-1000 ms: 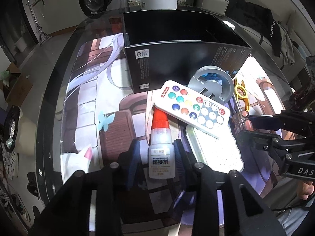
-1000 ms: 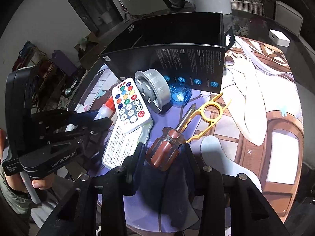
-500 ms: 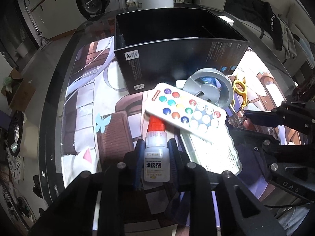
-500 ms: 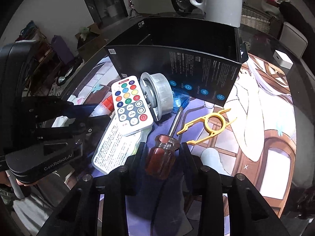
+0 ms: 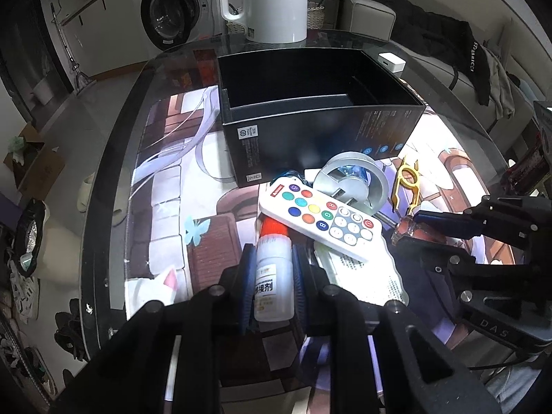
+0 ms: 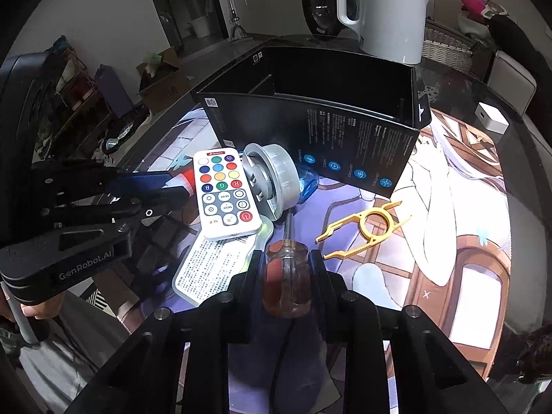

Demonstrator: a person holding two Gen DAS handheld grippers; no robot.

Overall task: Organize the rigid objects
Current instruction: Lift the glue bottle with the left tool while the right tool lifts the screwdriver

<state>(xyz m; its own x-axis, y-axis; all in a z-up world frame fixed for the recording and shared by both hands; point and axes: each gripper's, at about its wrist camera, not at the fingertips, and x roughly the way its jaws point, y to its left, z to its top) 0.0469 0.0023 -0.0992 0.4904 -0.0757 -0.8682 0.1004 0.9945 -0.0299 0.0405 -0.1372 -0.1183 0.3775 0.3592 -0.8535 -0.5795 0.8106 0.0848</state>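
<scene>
My left gripper (image 5: pixel 270 258) is shut on a white glue bottle (image 5: pixel 273 283) with a red cap, whose tip lies under a white remote (image 5: pixel 321 215). My right gripper (image 6: pixel 287 258) is shut on the brown handle of a screwdriver (image 6: pixel 286 283); its shaft points toward a grey spool (image 6: pixel 272 179). An open black box (image 5: pixel 317 110) stands behind the pile; it also shows in the right wrist view (image 6: pixel 310 131). A yellow plastic tool (image 6: pixel 365 229) lies to the right of the screwdriver. The remote (image 6: pixel 224 195) rests on a white printed card (image 6: pixel 214 269).
A printed mat (image 5: pixel 165 189) covers the glass table (image 5: pixel 114 186). A white kettle (image 6: pixel 383 10) stands behind the box. A small white cube (image 6: pixel 491 122) sits at the far right. A blue item (image 6: pixel 308 183) lies behind the spool.
Both grippers have closed in on their objects. The left fingers now clamp the glue bottle and the right fingers clamp the screwdriver handle. Both views have risen slightly.
</scene>
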